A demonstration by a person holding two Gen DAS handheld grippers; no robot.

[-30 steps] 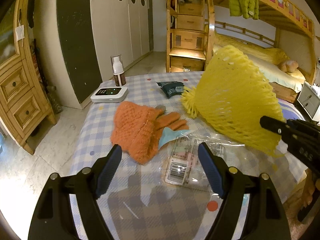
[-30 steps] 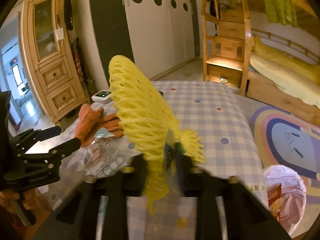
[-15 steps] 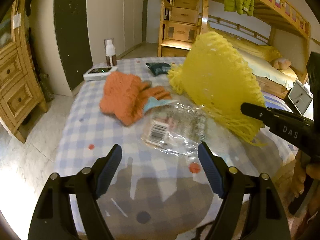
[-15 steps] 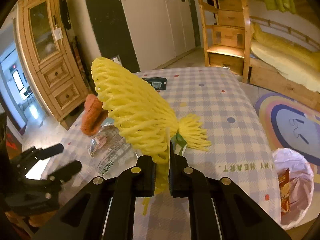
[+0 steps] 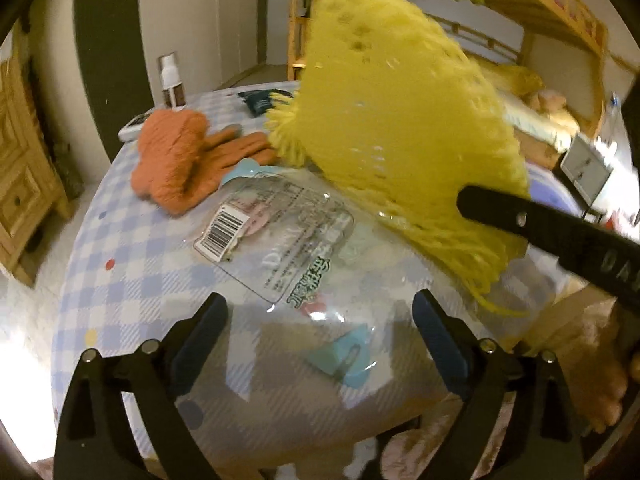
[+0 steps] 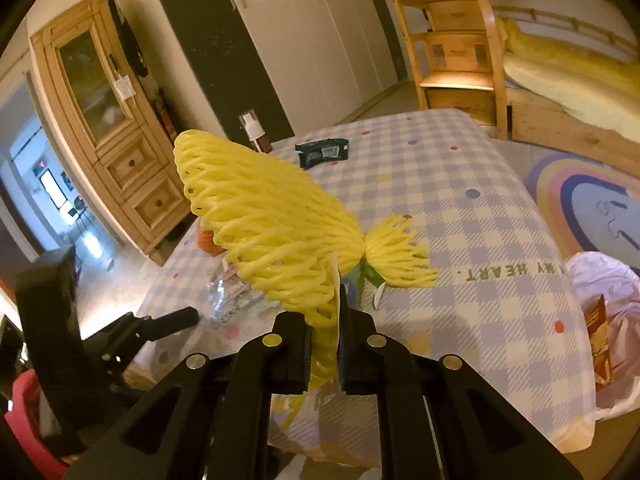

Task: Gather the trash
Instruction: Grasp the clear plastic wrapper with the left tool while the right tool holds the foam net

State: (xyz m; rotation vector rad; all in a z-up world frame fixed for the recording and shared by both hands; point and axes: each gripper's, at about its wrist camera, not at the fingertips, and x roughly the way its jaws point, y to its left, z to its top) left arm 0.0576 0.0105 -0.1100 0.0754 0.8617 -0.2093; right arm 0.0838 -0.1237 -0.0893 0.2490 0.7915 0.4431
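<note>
Foam net pinched, clear wrapper waiting

Right claw is clenched on the yellow foam net, held above the worktop; it looks light and springy. Left claw hangs released over the crinkly, slippery-looking plastic wrapper; pinch an edge.

A blue-checked tablecloth-covered table is occupied by orange knitted gloves, clear plastic wrapper, dark packet, spray bottle.
</note>
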